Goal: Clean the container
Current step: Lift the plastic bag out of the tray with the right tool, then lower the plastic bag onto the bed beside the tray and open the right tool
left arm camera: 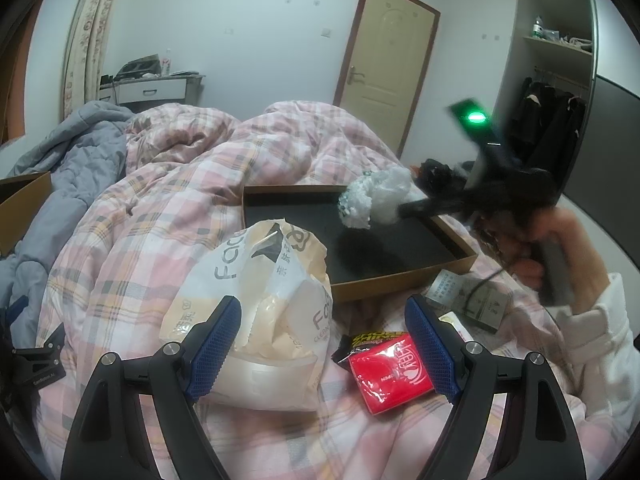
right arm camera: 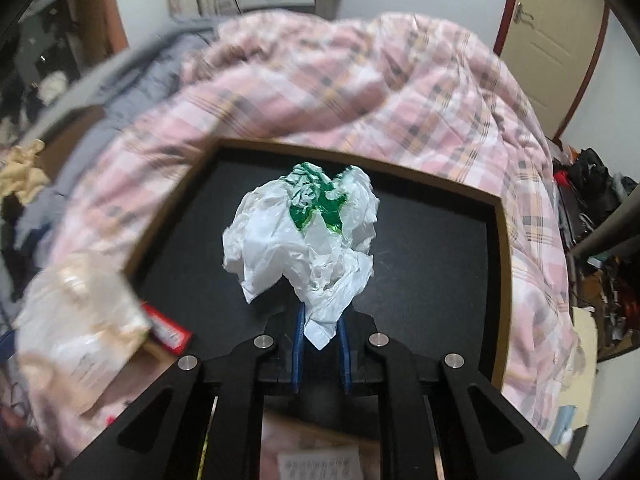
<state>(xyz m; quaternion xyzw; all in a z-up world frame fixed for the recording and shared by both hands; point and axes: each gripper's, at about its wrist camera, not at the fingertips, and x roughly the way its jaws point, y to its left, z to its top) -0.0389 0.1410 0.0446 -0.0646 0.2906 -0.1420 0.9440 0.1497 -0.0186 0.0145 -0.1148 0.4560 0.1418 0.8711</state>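
Right wrist view shows my right gripper [right arm camera: 320, 332] pinched tight on a crumpled white and green bag [right arm camera: 304, 240]. The bag sticks up past my fingertips, pointing far, and hangs over the box [right arm camera: 500, 240]. The box has a black inside and brown walls. It lies flat on the pink quilt [right arm camera: 400, 80], its long side running left to right. My left gripper [left arm camera: 324, 344] is wide open, holding nothing, near a red packet [left arm camera: 388, 376].

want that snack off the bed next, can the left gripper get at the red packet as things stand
Probably yes. The left gripper is open and holds nothing, and the red packet lies uncovered on the quilt just inside its right finger. The white bag sits beside it, so closing may catch that too.
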